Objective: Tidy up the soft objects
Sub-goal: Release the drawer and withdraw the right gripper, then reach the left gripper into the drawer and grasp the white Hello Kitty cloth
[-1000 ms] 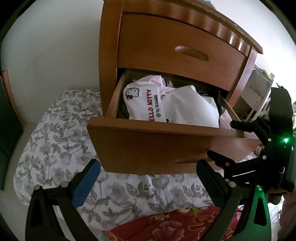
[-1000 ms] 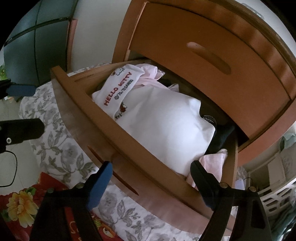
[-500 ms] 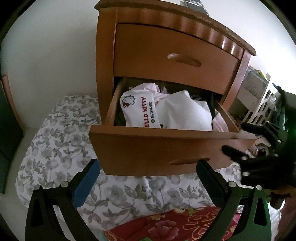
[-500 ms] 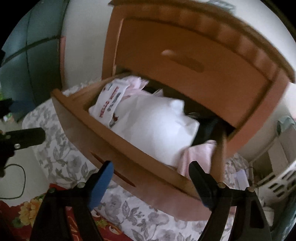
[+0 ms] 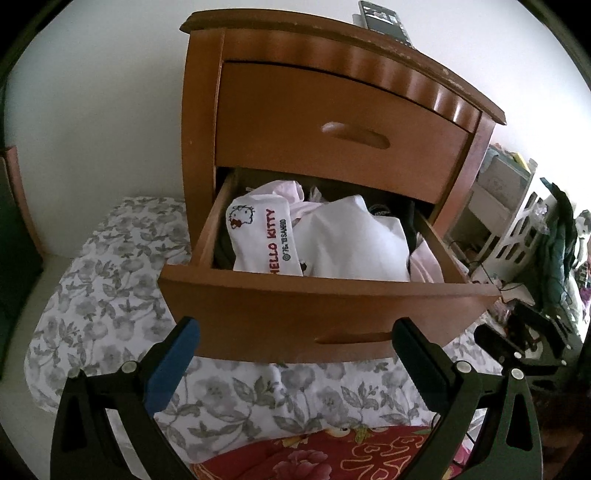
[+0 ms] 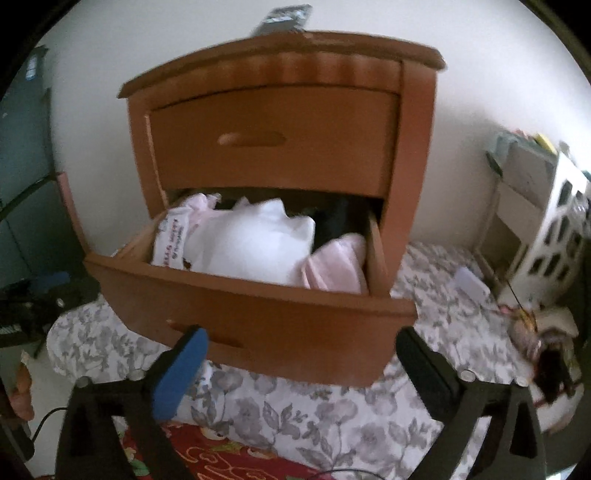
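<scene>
Both views look at a reddish-brown wooden two-drawer nightstand (image 5: pixel 332 122) filling the centre of the frame, with the lower wooden drawer (image 5: pixel 325 314) pulled out and stuffed with soft stuff. On the left side of the drawer sits a white folded cloth printed with a cartoon cat face and red "HELLO KITTY" lettering (image 5: pixel 264 240), its printed band running down toward the drawer front. Right beside it, touching, is a plain white puffy folded fabric bundle (image 5: pixel 351 240) that mounds up above the drawer rim. A pale pink crumpled cloth (image 6: pixel 336 262) is tucked into the right end of the drawer, and more pink peeks out behind the printed one – something dark sits at the back right, can't tell what.

The upper drawer is closed. A dark flat remote-like object (image 5: pixel 384 18) lies on top of the nightstand at the top of the frame.

The left gripper (image 5: pixel 295 354) sits at the bottom of its view in front of the drawer face, fingers spread wide and holding nothing. The right gripper (image 6: pixel 301 356) is the same deal – fingers wide apart, nothing between them, low in a blurry frame.

Under everything is a white bedsheet with grey flower print (image 5: pixel 110 295), and a red floral fabric (image 5: pixel 332 454) shows at the bottom edge.
</scene>
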Demonstrator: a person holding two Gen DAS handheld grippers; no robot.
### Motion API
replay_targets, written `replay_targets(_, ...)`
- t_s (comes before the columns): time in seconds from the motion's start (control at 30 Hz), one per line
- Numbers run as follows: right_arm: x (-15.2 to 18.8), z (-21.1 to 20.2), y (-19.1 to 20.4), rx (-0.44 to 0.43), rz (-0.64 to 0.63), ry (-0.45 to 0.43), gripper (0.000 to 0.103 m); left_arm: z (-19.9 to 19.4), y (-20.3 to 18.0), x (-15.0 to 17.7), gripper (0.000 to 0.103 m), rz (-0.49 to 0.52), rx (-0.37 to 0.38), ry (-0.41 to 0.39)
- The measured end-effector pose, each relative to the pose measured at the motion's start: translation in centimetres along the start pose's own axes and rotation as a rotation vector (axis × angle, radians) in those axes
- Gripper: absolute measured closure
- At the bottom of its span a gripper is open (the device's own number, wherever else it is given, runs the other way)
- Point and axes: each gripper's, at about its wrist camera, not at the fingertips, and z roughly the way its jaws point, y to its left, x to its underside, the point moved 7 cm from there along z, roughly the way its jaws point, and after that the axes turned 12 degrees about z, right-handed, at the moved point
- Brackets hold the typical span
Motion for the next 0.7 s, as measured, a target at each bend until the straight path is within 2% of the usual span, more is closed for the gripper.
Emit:
replay_targets(0.33, 0.0, 0.0, -3.3, 0.133, 0.048, -0.011, 0.000, 1.2, 0.2, -0.4, 0.000, -0.024, -0.016, 0.045)
replay_targets(0.47, 0.0, 0.1, -4.0, 0.155, 0.048, -0.008, 0.000, 1.7, 0.9, -1.5, 0.000, -0.045, -0.027, 0.061)
replay_targets(0.7, 0.2, 0.5, -4.5, 0.139, 0.063, -0.001, 0.000, 3.3, 2.9, -4.5, 0.000, -0.065, -0.045, 0.121)
